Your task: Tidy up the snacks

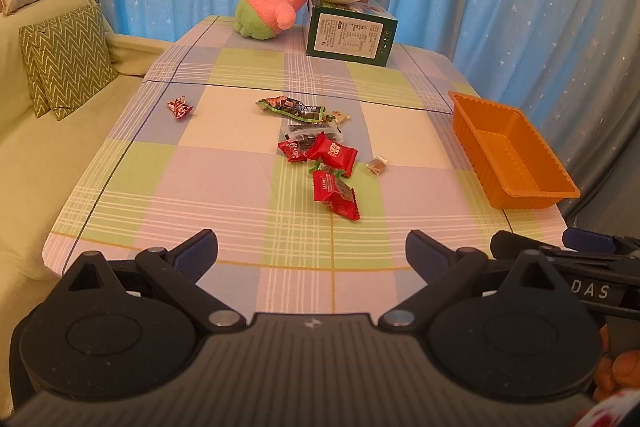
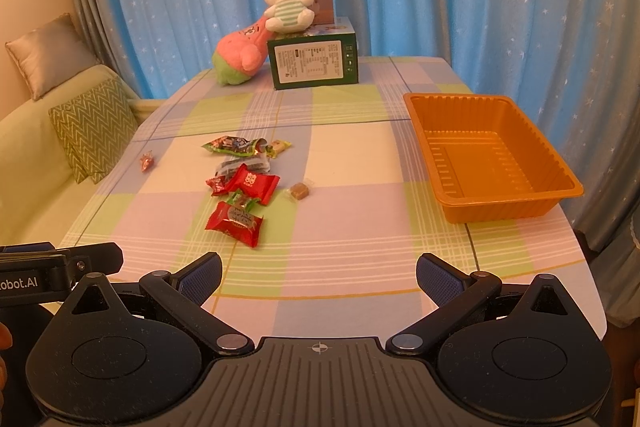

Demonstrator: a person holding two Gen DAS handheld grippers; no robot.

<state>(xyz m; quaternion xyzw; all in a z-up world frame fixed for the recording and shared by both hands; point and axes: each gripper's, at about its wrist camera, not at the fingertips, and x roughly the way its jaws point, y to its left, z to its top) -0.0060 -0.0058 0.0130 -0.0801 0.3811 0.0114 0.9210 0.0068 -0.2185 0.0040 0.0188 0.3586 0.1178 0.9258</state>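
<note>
Holding both tools back at the near edge of the table (image 2: 360, 311), you have nothing gripped: the left gripper (image 1: 312, 259) and the right gripper (image 2: 319, 279) both stand with jaws spread wide and only checked cloth between the pads.

Snacks lie mid-table, left of the orange tray (image 2: 568, 193), which is empty and sits near the right edge.

- Cluster: red packet (image 2: 234, 223) nearest you, a second red packet (image 2: 254, 183) behind it, a green-trimmed sweet wedged between them, a dark packet and a long green packet (image 2: 232, 145) further back. Several overlap or touch.
- Loose: brown wrapped candy (image 2: 300, 191) just right of the cluster; small red sweet (image 2: 146, 162) well apart, toward the left edge.

Risks, as judged from here:
1. Closing on the near red packet may catch the sweet half under it and drag or drop it.
2. Flat foil wrappers give little to pinch; a shallow approach will likely skid them across the cloth.
3. Tray looks light and close to the edge; a nudge on release could push it off.
4. The stray red sweet is easy to overlook.
5. Both tools share the near edge; converging on the pile risks a collision.
</note>
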